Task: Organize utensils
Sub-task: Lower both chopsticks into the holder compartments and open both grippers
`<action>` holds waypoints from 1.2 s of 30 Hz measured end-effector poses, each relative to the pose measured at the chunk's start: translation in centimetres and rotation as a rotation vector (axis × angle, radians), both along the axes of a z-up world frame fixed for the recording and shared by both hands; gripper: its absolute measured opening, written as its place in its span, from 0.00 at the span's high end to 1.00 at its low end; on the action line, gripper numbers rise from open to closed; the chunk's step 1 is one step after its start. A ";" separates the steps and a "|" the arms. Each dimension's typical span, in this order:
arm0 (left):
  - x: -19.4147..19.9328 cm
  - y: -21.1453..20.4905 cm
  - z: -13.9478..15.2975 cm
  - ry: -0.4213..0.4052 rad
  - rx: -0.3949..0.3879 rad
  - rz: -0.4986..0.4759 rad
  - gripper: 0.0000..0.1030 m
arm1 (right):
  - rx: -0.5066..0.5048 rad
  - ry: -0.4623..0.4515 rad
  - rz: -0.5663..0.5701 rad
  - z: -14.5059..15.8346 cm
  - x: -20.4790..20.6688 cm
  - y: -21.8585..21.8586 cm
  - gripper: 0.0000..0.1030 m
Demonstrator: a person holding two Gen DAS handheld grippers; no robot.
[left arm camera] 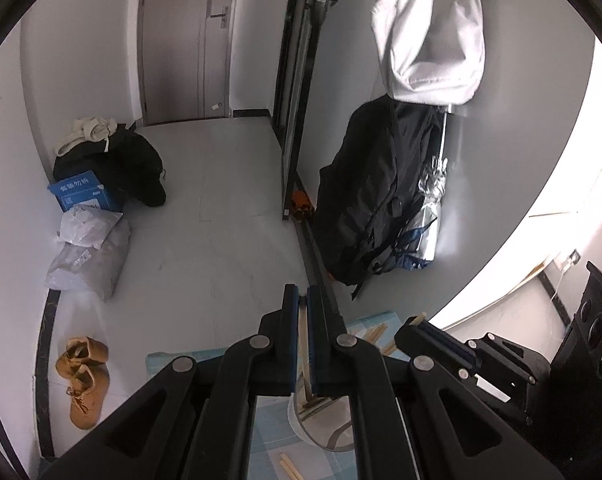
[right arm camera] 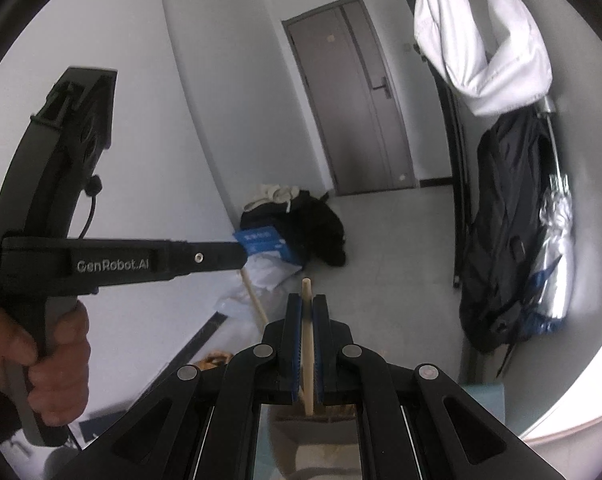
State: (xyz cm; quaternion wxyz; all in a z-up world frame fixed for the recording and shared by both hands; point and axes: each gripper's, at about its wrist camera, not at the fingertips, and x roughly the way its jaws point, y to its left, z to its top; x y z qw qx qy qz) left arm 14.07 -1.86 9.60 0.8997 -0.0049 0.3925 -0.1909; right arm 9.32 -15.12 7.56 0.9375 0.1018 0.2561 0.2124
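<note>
Currently one chopstick [left arm camera: 302, 322] clamped in left claw [left arm camera: 301, 294], another chopstick [right arm camera: 307, 332] clamped in right claw [right arm camera: 307, 300], both above cup [left arm camera: 321, 424]. Risk: stick tilted, cup rim struck, stick dropped onto bench [left arm camera: 269, 432].

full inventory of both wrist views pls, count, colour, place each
chopstick in right gripper: 1, pale wood, clamped between its pads, tip sticking out past them
chopstick in left gripper: 1, pale wood, between its pads
loose chopsticks: several, pale wood, on the light blue checked cloth
white cup: 1, below the left gripper, chopsticks inside
boots: 2, tan, floor by left wall
blue box: 1, against the black bag
white parcels: 2, floor
hanging black backpack: 1, right wall
silver umbrella: 1, beside backpack
white garment: 1, hung above
grey door: 1, far end
left gripper: black, shut
right gripper: black, shut
hand: 1, gripping left gripper's handle
</note>
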 end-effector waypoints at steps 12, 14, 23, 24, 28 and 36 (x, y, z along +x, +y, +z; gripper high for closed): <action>0.1 1.4 -1.7 0.069 -0.057 0.038 0.87 | 0.003 0.085 0.000 -3.3 -0.5 0.1 0.92; -0.5 2.3 -2.0 0.072 -0.097 0.072 0.70 | 0.014 0.090 -0.016 -3.4 -1.1 -0.4 0.88; -3.9 4.0 -2.4 -0.015 -0.064 0.225 0.48 | -0.013 0.119 -0.111 -3.8 -4.6 -2.6 0.67; -4.5 4.1 -2.3 -0.028 -0.071 0.231 0.48 | -0.014 0.123 -0.123 -3.8 -5.0 -2.9 0.67; -5.9 4.2 -1.9 -0.065 -0.077 0.260 0.36 | -0.006 0.123 -0.162 -3.4 -6.7 -3.4 0.61; -9.7 4.5 -2.3 -0.102 -0.068 0.296 0.35 | -0.033 0.077 -0.197 -2.1 -10.0 -3.3 0.42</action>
